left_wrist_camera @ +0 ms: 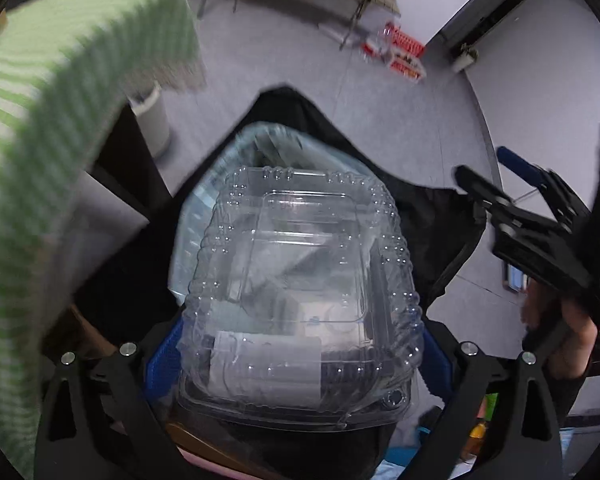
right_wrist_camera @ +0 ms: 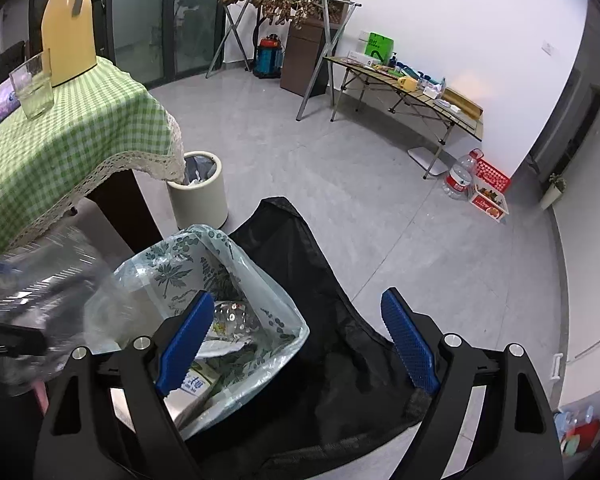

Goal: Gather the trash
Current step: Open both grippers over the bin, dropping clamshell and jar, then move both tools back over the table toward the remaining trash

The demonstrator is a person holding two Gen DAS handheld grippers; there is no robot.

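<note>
My left gripper is shut on a clear plastic clamshell box and holds it over the pale patterned trash bag that lines a black bag. In the right wrist view the box is a blur at the left, above the trash bag, which holds a crushed bottle and a carton. My right gripper is open and empty over the black bag; it also shows in the left wrist view, at the right.
A table with a green checked cloth stands at the left, with a yellow jug and a glass. A white bin stands on the floor beside it. A folding table and red crates stand by the far wall.
</note>
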